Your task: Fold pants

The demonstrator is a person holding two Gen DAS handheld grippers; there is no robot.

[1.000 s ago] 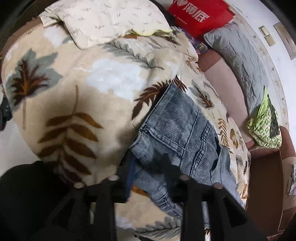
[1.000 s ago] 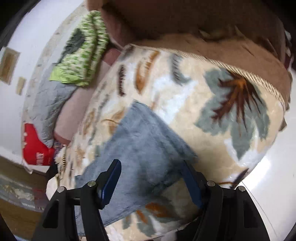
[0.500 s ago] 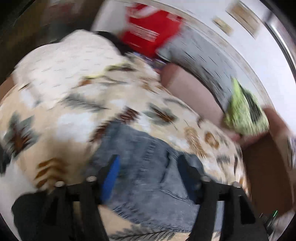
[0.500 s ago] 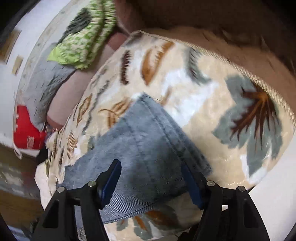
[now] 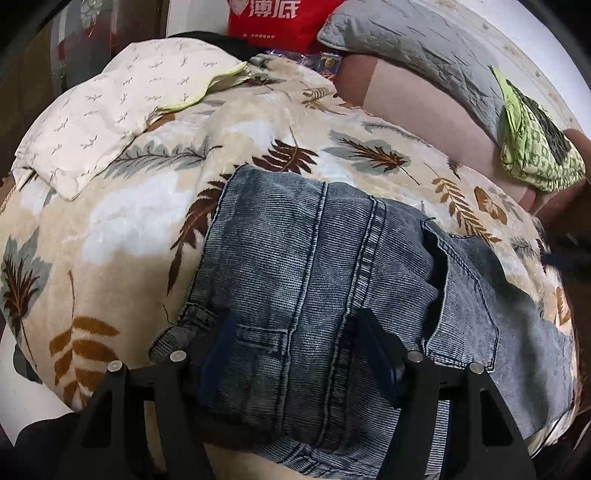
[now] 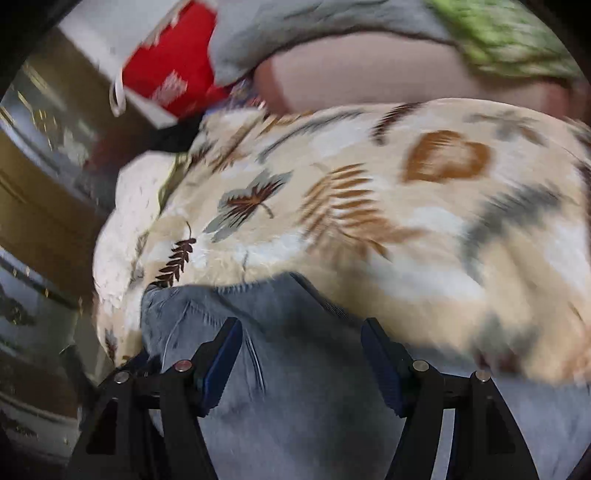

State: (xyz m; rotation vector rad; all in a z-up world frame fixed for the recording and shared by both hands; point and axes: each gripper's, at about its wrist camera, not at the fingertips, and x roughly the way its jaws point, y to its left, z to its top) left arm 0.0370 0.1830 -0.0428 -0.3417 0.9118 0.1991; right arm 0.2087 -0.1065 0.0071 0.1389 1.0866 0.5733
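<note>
while the left hand-held gripper (image 5: pixel 295 354) hangs over the near end of the pants (image 5: pixel 332 280), its two fingers stand well apart with nothing between them but denim lying below. the pants, grey-blue jeans, are folded into a thick bundle on a leaf-print blanket (image 5: pixel 122 229) and lie near its front edge. the bundle's long axis runs from near left to far right in the left wrist view, with the seams running away from the camera and a pocket edge showing on the right part. to the left of the pants, a cream pillow (image 5: pixel 110 103) rests on the blanket. farther back sit a red bag (image 5: pixel 273 18) and a grey cushion (image 5: pixel 417 48), and at far right a green patterned cloth (image 5: pixel 535 147). the right wrist view is blurred; there the right hand-held gripper (image 6: pixel 301 354) also has its fingers spread apart above the denim, gripping nothing.
</note>
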